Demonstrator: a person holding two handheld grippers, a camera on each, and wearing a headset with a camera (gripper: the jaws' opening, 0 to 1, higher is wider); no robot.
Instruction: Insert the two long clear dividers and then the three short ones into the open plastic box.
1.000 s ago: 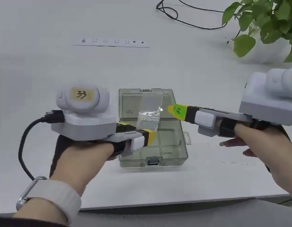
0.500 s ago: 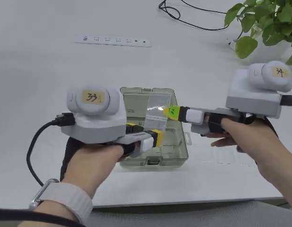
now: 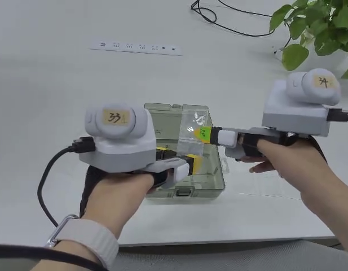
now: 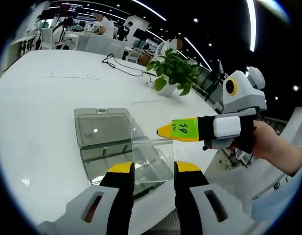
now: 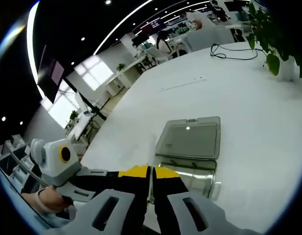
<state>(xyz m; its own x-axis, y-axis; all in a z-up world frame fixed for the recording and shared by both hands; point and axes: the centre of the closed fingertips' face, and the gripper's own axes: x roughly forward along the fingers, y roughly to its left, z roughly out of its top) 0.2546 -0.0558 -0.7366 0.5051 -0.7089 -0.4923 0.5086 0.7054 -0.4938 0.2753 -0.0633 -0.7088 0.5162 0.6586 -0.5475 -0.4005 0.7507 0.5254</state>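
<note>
An open smoky-clear plastic box [image 3: 210, 182] lies on the white table, its lid [image 4: 101, 126] folded back flat behind it. My right gripper [image 3: 201, 134] is shut on a clear divider [image 3: 194, 121] and holds it upright over the box's right half. In the right gripper view the divider [image 5: 151, 147] shows edge-on between the shut jaws of the right gripper [image 5: 151, 172]. My left gripper [image 4: 155, 169] is open over the box's front edge, its jaws on either side of the divider's lower end [image 4: 151, 157]. The left gripper [image 3: 190, 164] sits just below the right one.
A white power strip [image 3: 135, 48] lies far back on the table. A potted green plant [image 3: 317, 28] and a black cable [image 3: 224, 17] are at the back right. The table's front edge [image 3: 230, 237] runs close below the box.
The right gripper has moved a little left over the box with the divider, which now stands more upright. The left gripper has shifted slightly right beneath it.
</note>
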